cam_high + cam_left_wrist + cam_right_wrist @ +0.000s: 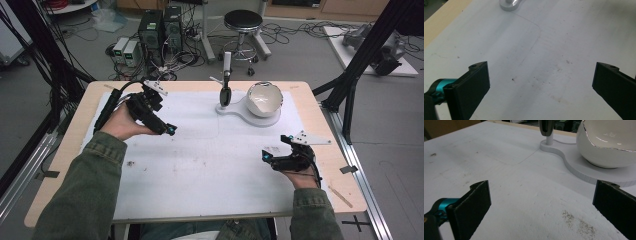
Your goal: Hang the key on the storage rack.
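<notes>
Glossy white ceramic-looking bowl point(265, 99) w/ shiny rim sits on a smooth matt white base point(584, 167), the tabletop point(65, 150) is pale wood under a scuffed, speckled matt white sheet point(210, 165), & gripper fingers point(471, 207) look like matt black plastic.

This is a lab or workroom. Black wires point(30, 55) hang down and lie all over the grey floor point(300, 55). Computer boxes point(160, 27) sit on the floor behind the wooden table point(75, 130), near a round black stool point(243, 22).
</notes>
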`<action>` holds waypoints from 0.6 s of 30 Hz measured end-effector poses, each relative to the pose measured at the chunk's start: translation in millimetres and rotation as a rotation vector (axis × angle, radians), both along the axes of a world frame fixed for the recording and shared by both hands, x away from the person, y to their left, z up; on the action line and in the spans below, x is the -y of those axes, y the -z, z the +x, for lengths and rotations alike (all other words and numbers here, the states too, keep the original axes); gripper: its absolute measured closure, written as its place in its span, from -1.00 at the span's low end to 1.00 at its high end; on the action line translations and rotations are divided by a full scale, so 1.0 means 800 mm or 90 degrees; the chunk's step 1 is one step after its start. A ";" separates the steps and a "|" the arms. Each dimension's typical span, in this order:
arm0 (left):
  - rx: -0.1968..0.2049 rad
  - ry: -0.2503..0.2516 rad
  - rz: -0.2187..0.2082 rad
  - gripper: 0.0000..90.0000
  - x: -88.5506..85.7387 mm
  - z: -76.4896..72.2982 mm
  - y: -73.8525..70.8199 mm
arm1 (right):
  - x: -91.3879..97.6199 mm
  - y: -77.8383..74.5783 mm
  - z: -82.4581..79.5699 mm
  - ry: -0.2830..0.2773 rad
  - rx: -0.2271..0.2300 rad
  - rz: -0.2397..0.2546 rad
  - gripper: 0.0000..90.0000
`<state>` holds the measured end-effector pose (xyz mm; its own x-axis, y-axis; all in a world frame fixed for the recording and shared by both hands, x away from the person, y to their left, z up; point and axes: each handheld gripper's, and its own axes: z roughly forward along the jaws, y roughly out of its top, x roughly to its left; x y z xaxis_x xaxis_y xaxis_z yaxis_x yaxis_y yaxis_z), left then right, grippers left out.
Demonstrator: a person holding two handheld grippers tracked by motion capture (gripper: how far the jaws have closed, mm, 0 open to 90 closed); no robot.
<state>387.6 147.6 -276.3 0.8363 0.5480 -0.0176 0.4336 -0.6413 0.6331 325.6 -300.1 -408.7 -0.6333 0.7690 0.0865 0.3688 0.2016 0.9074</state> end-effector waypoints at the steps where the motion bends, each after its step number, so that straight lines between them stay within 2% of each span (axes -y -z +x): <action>1: 0.001 0.001 0.000 -0.96 -0.001 -0.001 0.000 | 0.000 0.000 0.000 0.000 -0.001 0.000 -0.99; 8: 0.001 -0.005 0.007 -0.96 -0.006 -0.007 0.005 | 0.001 0.000 0.000 0.000 0.003 0.000 -0.99; 14: -0.009 -0.005 0.010 -0.96 -0.014 -0.014 0.020 | 0.002 0.000 -0.001 0.001 0.001 0.001 -0.99; 18: -0.011 -0.019 0.004 -0.96 -0.025 -0.020 0.030 | 0.002 0.000 -0.001 0.001 -0.001 0.001 -0.99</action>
<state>371.8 167.5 -300.6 0.8194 0.5726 -0.0282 0.4633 -0.6323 0.6210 324.9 -301.4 -409.1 -0.6325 0.7695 0.0882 0.3698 0.2000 0.9073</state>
